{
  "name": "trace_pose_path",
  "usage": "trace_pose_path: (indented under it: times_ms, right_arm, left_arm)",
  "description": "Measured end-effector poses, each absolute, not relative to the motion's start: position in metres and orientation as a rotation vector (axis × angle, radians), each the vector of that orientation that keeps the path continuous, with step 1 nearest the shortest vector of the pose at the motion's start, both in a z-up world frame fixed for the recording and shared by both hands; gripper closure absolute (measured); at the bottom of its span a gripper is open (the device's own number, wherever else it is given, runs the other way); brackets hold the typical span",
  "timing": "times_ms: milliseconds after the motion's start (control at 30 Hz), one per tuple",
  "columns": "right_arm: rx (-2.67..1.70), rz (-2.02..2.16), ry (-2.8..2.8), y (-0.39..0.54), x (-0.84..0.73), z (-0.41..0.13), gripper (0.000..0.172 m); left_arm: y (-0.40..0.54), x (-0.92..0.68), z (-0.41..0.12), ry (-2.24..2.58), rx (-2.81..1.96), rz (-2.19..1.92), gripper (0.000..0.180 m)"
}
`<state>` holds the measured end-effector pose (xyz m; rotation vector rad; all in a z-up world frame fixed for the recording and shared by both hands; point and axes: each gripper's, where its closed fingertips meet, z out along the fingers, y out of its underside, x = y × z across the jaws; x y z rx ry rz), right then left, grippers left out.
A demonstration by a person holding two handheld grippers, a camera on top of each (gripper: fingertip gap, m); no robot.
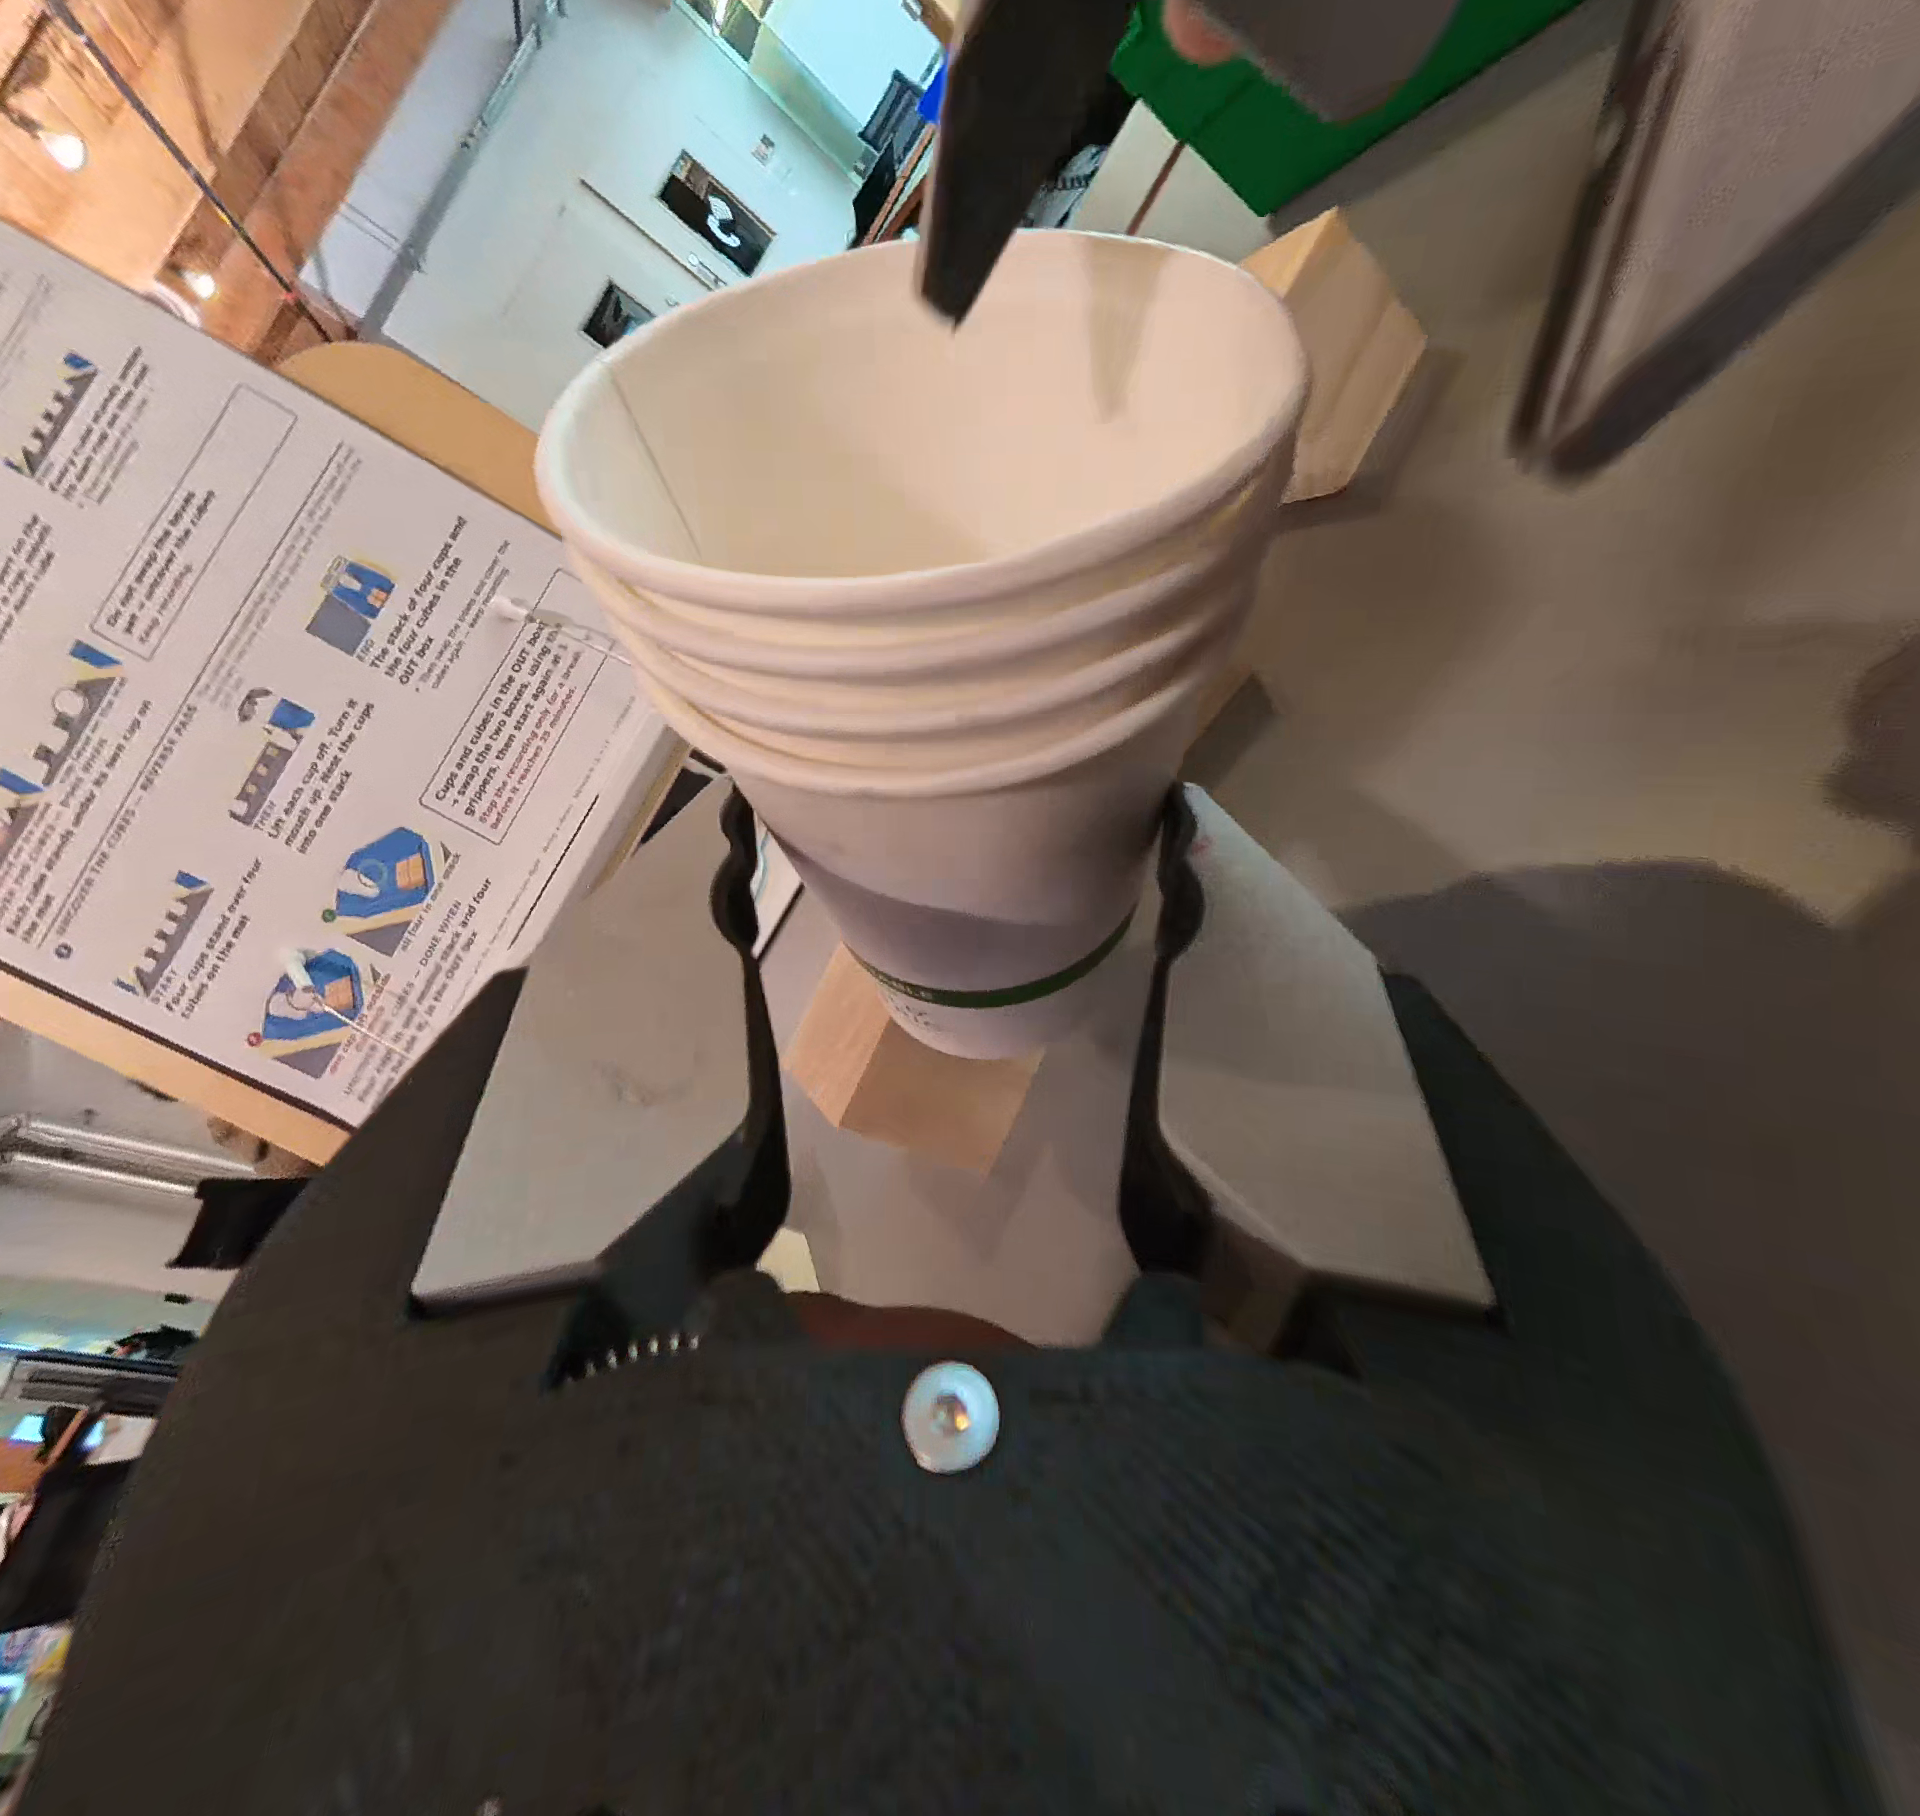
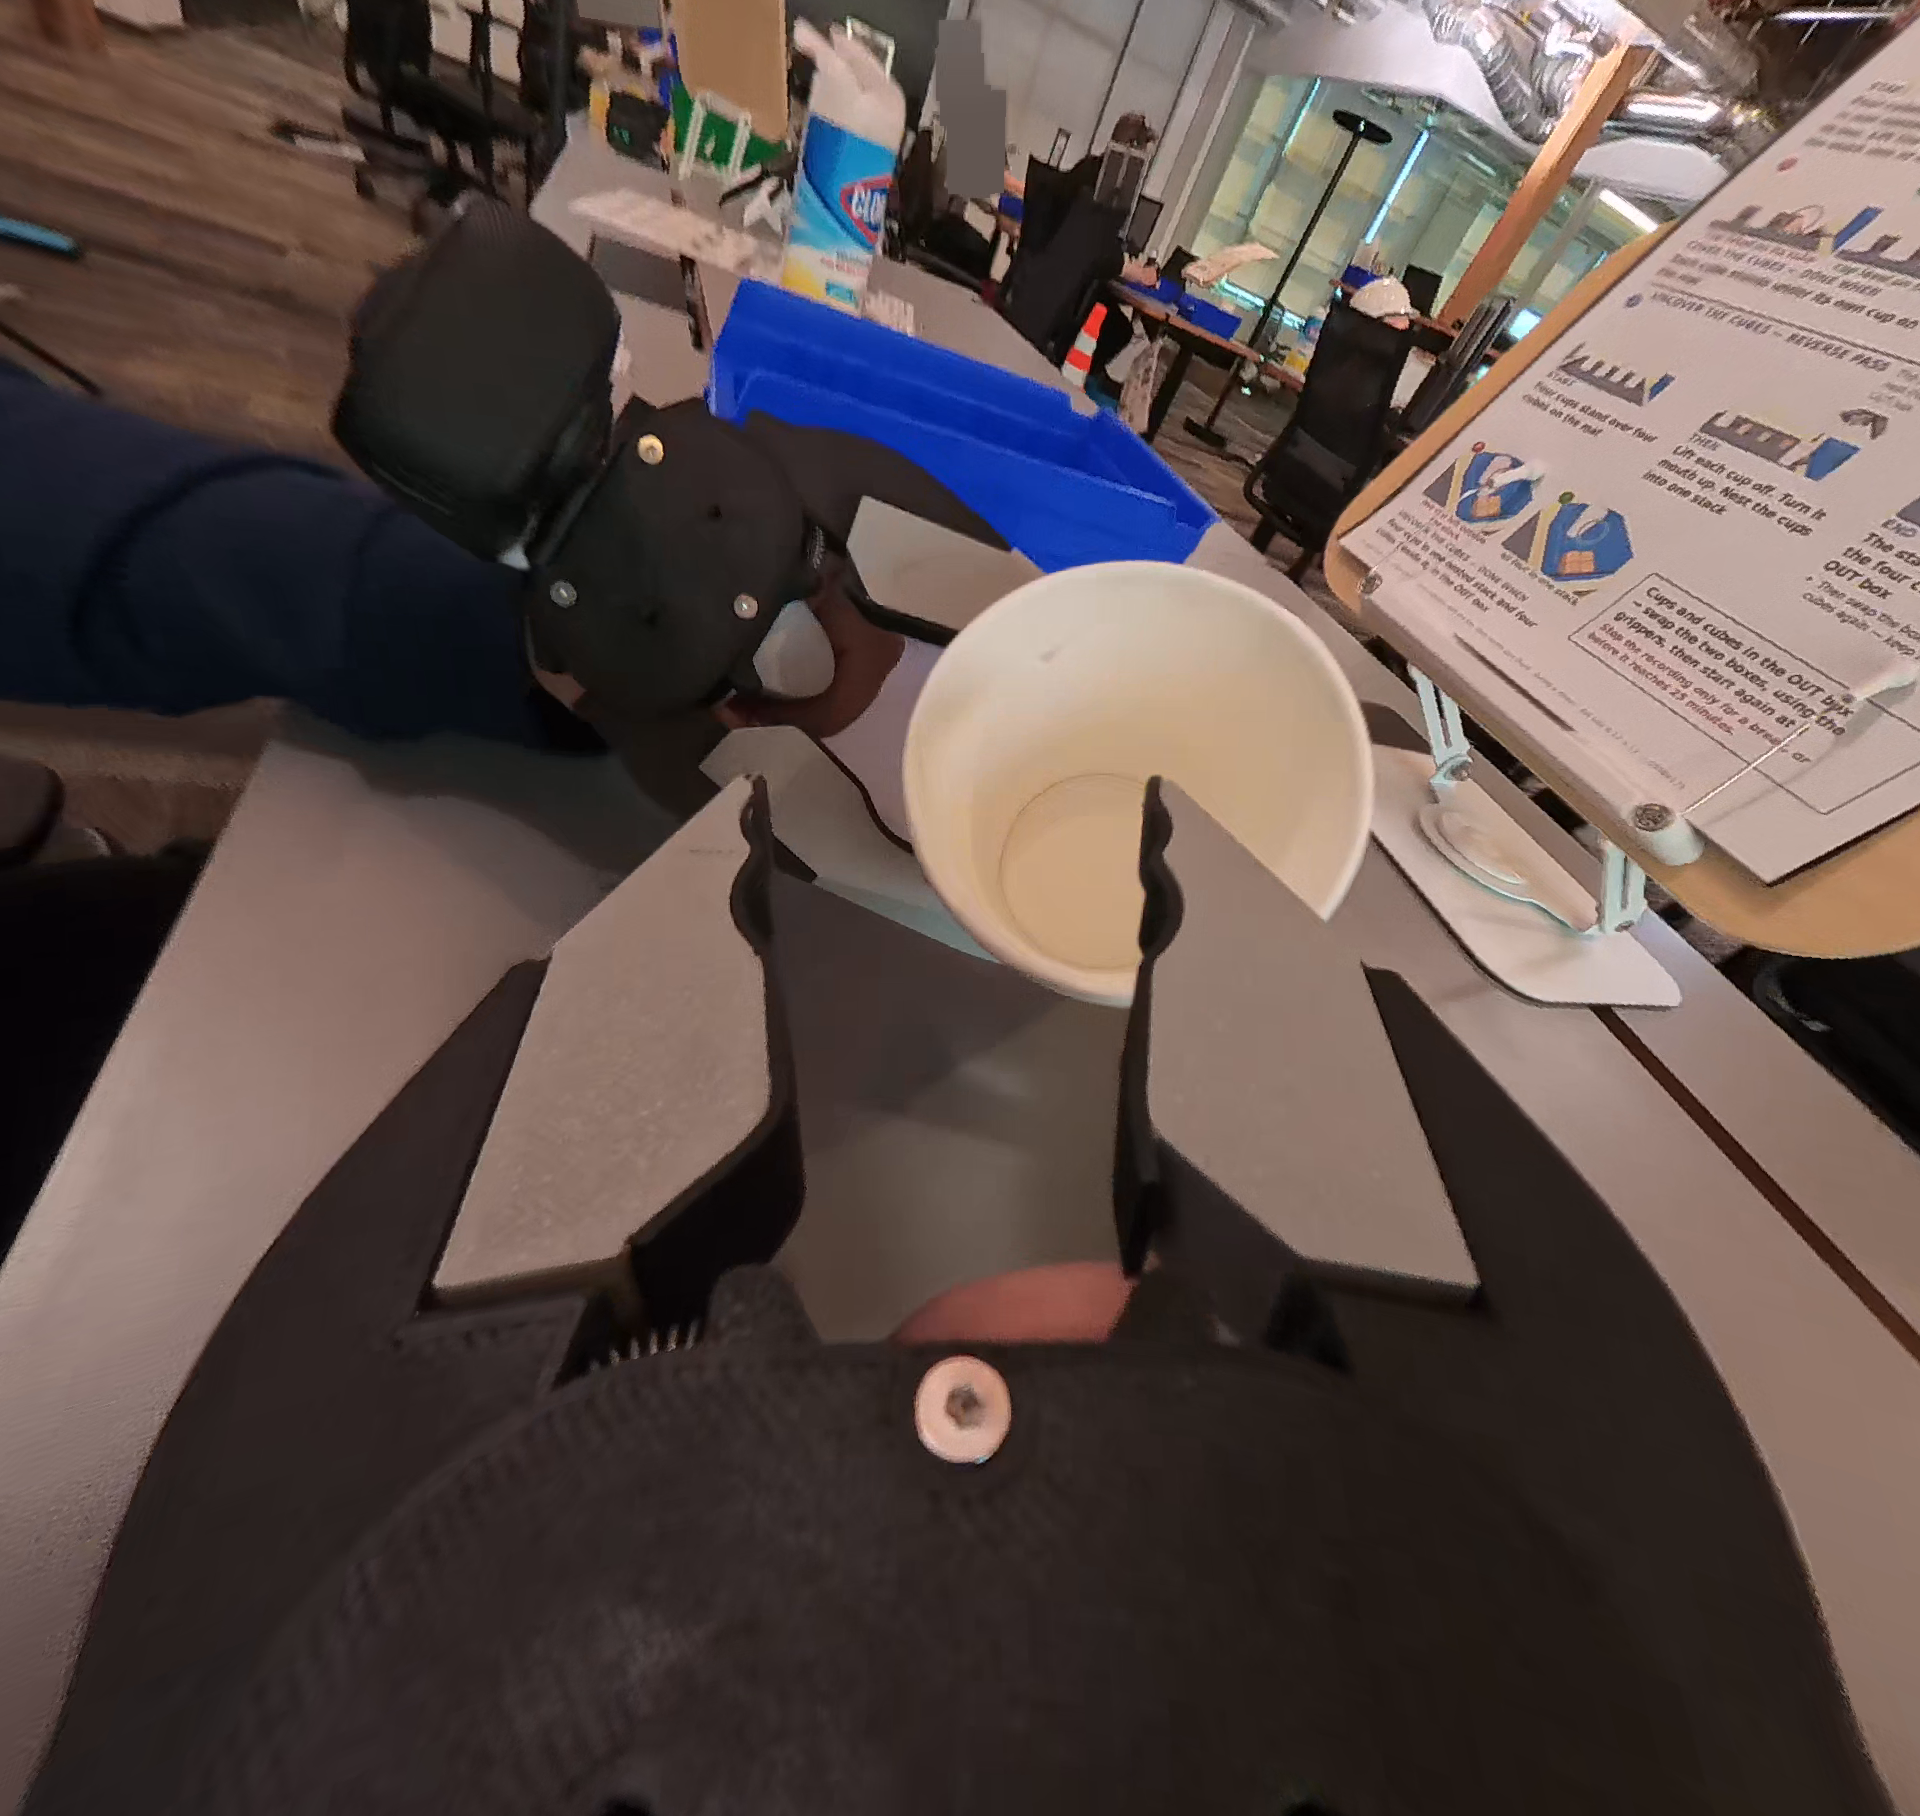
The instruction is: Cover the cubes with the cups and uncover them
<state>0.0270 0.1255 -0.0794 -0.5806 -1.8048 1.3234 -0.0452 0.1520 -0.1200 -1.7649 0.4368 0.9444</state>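
Observation:
My left gripper [image 1: 956,862] is shut on a stack of several nested white paper cups [image 1: 925,623], gripping the lowest cup's wall and holding the stack tilted, mouth up, above the grey table [image 1: 1558,675]. A wooden cube [image 1: 914,1091] lies under the stack's base and another [image 1: 1340,353] lies behind it. My right gripper [image 2: 951,821] is open. Its right finger [image 2: 1148,893] reaches inside the top cup [image 2: 1132,717] and its left finger [image 2: 753,862] stands outside, clear of the wall. That finger also shows at the rim in the left wrist view [image 1: 977,166].
An instruction board on a stand [image 2: 1714,478] is at the right, also seen in the left wrist view [image 1: 260,675]. A blue bin [image 2: 935,436] sits beyond the cups. A person's dark sleeve [image 2: 208,571] holds the left gripper's body [image 2: 665,561]. A wipes canister [image 2: 842,187] stands farther back.

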Motion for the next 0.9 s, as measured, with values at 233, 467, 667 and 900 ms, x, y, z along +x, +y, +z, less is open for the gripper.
trace_pose_path:
  times_ms: [233,467,667,900]
  right_arm:
    - [-0.522,0.839,-1.835,0.138,-0.001,-0.116,0.159]
    - [-0.471,0.757,-1.859,0.136,-0.002,-0.122,0.164]
    - [-0.528,0.818,-1.862,0.138,-0.002,-0.118,0.169]
    - [-0.649,0.984,-1.759,0.15,-0.002,-0.095,0.169]
  left_arm:
    - [0.154,-0.042,-0.125,0.485,-1.765,0.997,0.103]
    - [0.154,-0.044,-0.129,0.504,-1.777,1.013,0.104]
    - [0.154,-0.046,-0.124,0.442,-1.73,1.006,0.109]
    - [0.147,-0.058,-0.112,0.274,-1.707,0.871,0.119]
